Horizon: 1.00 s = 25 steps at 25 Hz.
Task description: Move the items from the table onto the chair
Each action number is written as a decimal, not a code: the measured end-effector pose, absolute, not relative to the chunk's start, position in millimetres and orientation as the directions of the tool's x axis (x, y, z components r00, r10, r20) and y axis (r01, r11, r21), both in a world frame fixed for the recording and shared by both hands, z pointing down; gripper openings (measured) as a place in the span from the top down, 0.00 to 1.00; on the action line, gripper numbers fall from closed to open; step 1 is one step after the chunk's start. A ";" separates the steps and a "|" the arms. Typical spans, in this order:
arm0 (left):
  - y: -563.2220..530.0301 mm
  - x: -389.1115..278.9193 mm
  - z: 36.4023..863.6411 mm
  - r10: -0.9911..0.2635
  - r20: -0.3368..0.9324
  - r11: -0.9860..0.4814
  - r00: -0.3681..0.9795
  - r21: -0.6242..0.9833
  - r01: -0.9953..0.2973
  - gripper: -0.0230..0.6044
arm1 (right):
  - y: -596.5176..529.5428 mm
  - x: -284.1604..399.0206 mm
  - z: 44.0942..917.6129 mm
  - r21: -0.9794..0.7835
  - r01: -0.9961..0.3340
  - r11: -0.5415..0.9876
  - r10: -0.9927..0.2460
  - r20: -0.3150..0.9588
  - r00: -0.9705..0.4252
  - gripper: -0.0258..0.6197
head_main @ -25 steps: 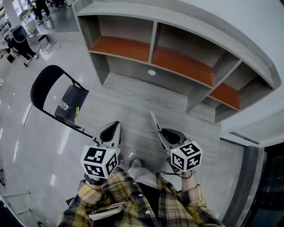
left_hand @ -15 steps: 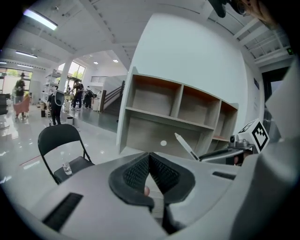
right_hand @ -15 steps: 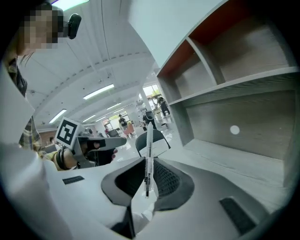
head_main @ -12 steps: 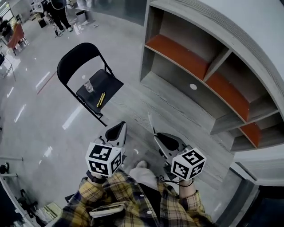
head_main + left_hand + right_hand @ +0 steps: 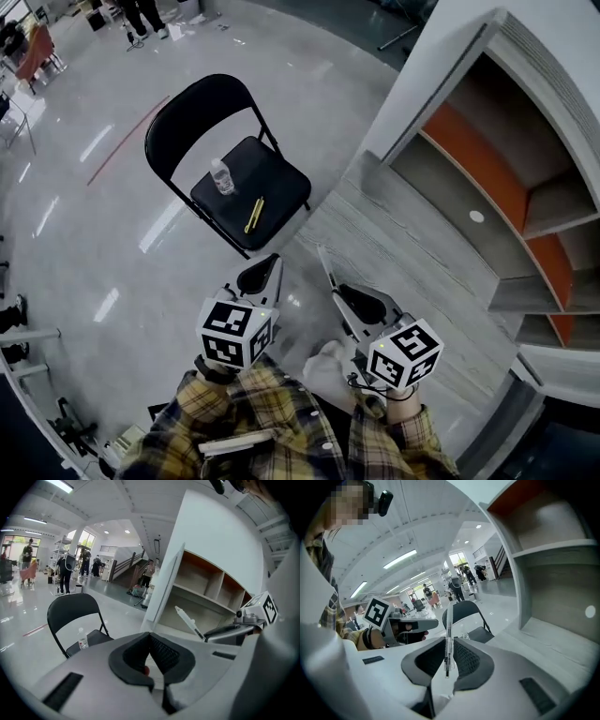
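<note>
My right hand-held gripper [image 5: 447,654] is clenched on a clear pen [image 5: 449,632]. The pen is pinched low on its barrel and stands up and forward out of the jaws. In the head view it pokes out ahead of the gripper [image 5: 339,291] as a thin pale stick [image 5: 325,265]. My left hand-held gripper [image 5: 151,649] is closed tight with nothing in it, and rides just beside the right one [image 5: 266,269].

Over the last second the view has swung. The chair [image 5: 281,183] has come from far off to my left to almost straight ahead and closer, and the shelf unit [image 5: 506,178] has slid off to my right. I read this as the carry leg nearly done, with the set-down next.

The chair stands on the glossy floor [image 5: 103,244], beyond both grippers and not yet under them. The pen tip still hangs over the floor, short of the seat's near edge. A water bottle [image 5: 221,176] already stands upright on the seat, with a yellow pen [image 5: 254,215] lying nearer me. My guess is that the bare right half of the seat is the safest spot for this one, clear of the bottle.
</note>
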<state>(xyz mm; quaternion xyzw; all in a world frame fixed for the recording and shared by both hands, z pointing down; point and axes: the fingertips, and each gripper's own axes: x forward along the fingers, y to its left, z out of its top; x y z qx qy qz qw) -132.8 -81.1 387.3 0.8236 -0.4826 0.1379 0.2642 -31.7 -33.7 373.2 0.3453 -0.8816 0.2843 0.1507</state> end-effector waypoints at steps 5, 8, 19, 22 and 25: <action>-145.0 -204.0 415.7 -0.681 0.526 -0.425 0.509 0.282 -0.860 0.96 | -95.0 -114.1 407.6 -0.447 -0.706 0.550 -0.514 0.485 -0.707 0.86; -176.3 -248.3 448.2 -0.668 0.560 -0.415 0.490 0.266 -0.870 0.96 | -132.6 -162.6 443.0 -0.487 -0.698 0.524 -0.500 0.488 -0.716 0.86; -230.3 -338.1 572.2 -0.633 0.634 -0.339 0.445 0.290 -0.895 0.96 | -238.9 -255.2 597.0 -0.515 -0.787 0.339 -0.556 0.565 -0.609 0.86; -231.3 -353.3 608.9 -0.610 0.663 -0.305 0.435 0.311 -0.900 0.96 | -250.3 -277.2 646.7 -0.517 -0.802 0.300 -0.528 0.610 -0.591 0.86; -232.5 -361.7 645.8 -0.591 0.685 -0.283 0.426 0.318 -0.905 0.96 | -260.7 -291.7 701.7 -0.503 -0.822 0.267 -0.503 0.655 -0.564 0.86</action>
